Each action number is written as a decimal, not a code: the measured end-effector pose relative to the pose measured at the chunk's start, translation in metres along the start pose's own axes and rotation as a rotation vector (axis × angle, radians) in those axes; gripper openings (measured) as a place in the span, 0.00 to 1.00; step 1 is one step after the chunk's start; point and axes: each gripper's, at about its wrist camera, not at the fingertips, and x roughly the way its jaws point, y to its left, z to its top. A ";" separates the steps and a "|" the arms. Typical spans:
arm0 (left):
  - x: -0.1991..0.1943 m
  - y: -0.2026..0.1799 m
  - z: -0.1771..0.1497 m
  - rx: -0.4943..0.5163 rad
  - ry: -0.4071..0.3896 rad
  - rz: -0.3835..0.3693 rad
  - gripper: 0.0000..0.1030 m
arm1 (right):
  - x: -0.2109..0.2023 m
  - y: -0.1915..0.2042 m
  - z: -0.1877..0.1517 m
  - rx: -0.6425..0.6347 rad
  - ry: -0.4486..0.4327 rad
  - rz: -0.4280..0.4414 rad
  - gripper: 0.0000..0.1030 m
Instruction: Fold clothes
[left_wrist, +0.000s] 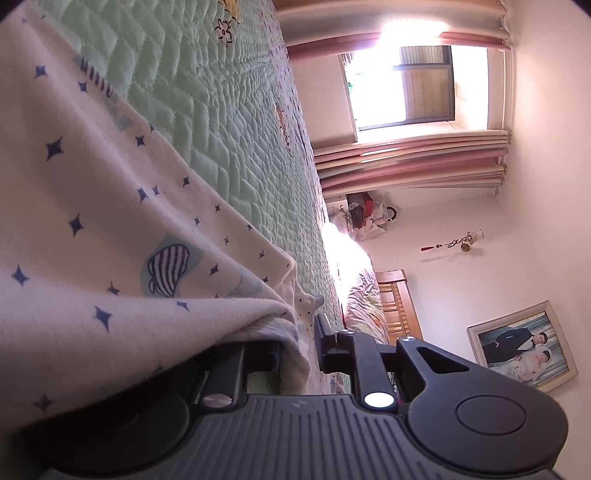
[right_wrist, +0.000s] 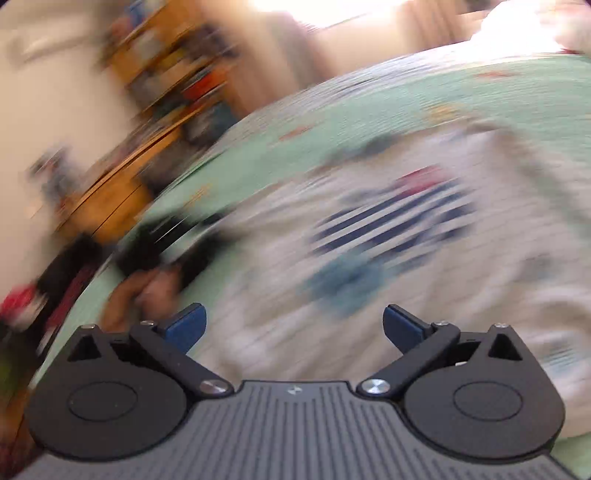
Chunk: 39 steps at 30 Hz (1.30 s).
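A white garment (left_wrist: 110, 229) printed with blue stars lies on the green quilted bedspread (left_wrist: 221, 110) and drapes over the left finger of my left gripper (left_wrist: 297, 338), hiding it. A fold of the cloth hangs between the jaws, and a thin gap shows between it and the bare right finger (left_wrist: 325, 332), so the pads are not pressing. The right wrist view is badly blurred. There my right gripper (right_wrist: 293, 314) stands wide open above the garment (right_wrist: 369, 229), near its navy stripes, with nothing between its blue pads (right_wrist: 188, 326). A blurred hand (right_wrist: 147, 288) with the other black gripper is at the garment's left edge.
A bright window (left_wrist: 399, 85) with pink curtains (left_wrist: 406, 162), a wooden headboard (left_wrist: 399, 306) with a pillow, a cluttered bedside stand (left_wrist: 365, 214) and a framed photo (left_wrist: 524, 347) lie beyond the bed. A blurred wooden shelf unit (right_wrist: 147, 110) stands past the bed's left side.
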 end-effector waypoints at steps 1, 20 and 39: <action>-0.001 -0.001 -0.001 0.005 0.002 -0.002 0.25 | 0.001 -0.012 0.004 0.052 -0.015 -0.029 1.00; -0.141 -0.038 -0.093 0.151 -0.009 -0.026 0.71 | 0.002 0.080 -0.057 -0.188 0.115 0.295 0.99; -0.188 -0.053 -0.151 0.189 -0.016 -0.108 0.74 | 0.019 0.088 -0.072 -0.226 0.175 0.400 0.99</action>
